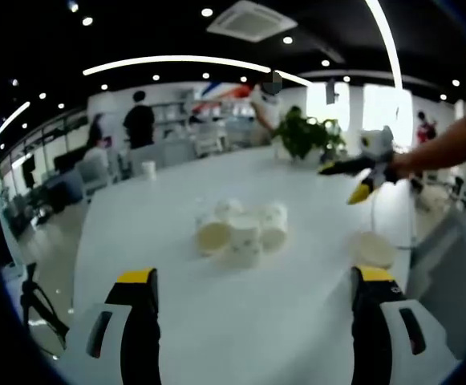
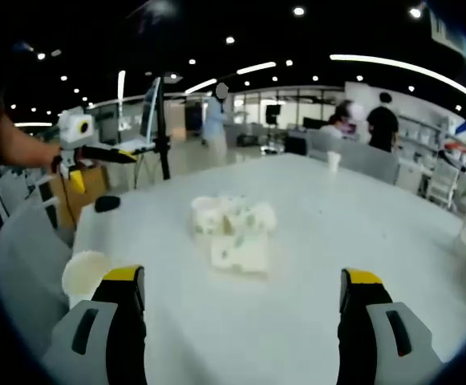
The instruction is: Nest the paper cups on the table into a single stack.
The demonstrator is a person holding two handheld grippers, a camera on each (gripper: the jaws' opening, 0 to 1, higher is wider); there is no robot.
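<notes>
Start of task, nothing nested yet. Cups (image 1: pixel 243 228) lie clustered mid-table (image 1: pixel 216 321), 12 o'clock of both grippers. Left gripper (image 1: pixel 253 293) and right gripper (image 2: pixel 237 289) released, empty. One cup (image 2: pixel 84 275) stands apart. Next: approach, grasp one.

matt paper cups (image 1: pixel 241 231), smooth glossy table (image 1: pixel 216 321)

Open-plan office, dark ceiling (image 1: pixel 136 24) (spot and strip lights), white table (image 1: pixel 241 313), potted plant (image 1: pixel 303 135), tripod (image 2: pixel 162 128).
</notes>
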